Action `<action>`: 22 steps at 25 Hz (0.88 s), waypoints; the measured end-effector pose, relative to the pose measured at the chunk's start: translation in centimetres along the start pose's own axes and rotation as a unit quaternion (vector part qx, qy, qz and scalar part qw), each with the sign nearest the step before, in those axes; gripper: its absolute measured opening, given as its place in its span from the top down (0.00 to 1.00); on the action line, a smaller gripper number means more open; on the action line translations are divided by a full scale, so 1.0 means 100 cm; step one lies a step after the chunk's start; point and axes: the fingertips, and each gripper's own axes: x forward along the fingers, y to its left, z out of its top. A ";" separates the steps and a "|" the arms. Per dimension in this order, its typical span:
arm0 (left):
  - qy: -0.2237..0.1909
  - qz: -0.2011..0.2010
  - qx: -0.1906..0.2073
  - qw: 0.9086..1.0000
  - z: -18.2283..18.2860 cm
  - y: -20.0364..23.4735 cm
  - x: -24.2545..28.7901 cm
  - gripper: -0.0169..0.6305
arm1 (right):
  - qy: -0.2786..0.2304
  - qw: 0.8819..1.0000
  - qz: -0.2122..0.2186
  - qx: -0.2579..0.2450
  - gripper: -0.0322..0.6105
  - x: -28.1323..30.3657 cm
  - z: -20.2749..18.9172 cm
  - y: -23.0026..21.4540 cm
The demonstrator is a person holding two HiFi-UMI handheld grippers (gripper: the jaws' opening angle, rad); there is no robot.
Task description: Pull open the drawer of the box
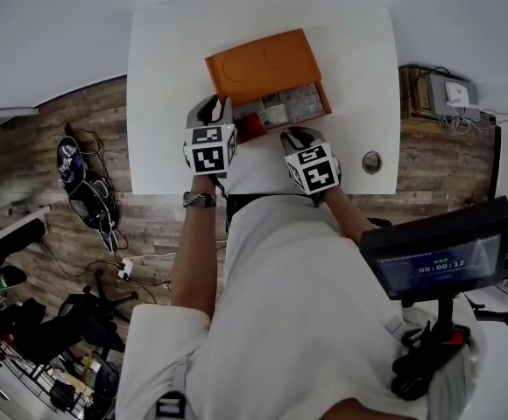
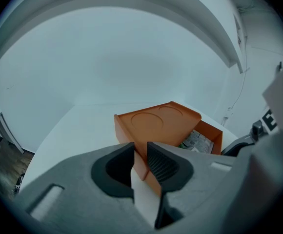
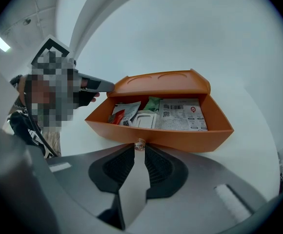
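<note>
Drawer (image 3: 180, 139) stands pulled out; right hand-held gripper (image 3: 140, 150) pinches its knob (image 3: 140, 144), left hand-held gripper (image 2: 140, 149), slightly parted, sits at box (image 2: 156, 123) corner.

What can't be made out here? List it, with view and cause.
- Left gripper view: whether the left hand-held gripper presses on the box corner; its own jaws cover the contact.
- Head view: the knob of the drawer; the right hand-held gripper covers it.
- Right gripper view: print on the packets; too small.
</note>
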 end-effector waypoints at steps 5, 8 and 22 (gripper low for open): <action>0.001 0.000 0.001 1.000 0.001 -0.001 0.002 0.84 | 0.001 1.000 -0.003 0.002 0.84 0.000 0.001 -0.001; 0.002 0.001 0.000 1.000 0.001 -0.001 0.003 0.84 | 0.002 1.000 -0.004 0.002 0.84 -0.001 -0.001 0.000; 0.001 -0.001 0.002 1.000 0.002 -0.006 0.007 0.84 | 0.004 1.000 -0.015 0.012 0.84 -0.005 -0.010 -0.004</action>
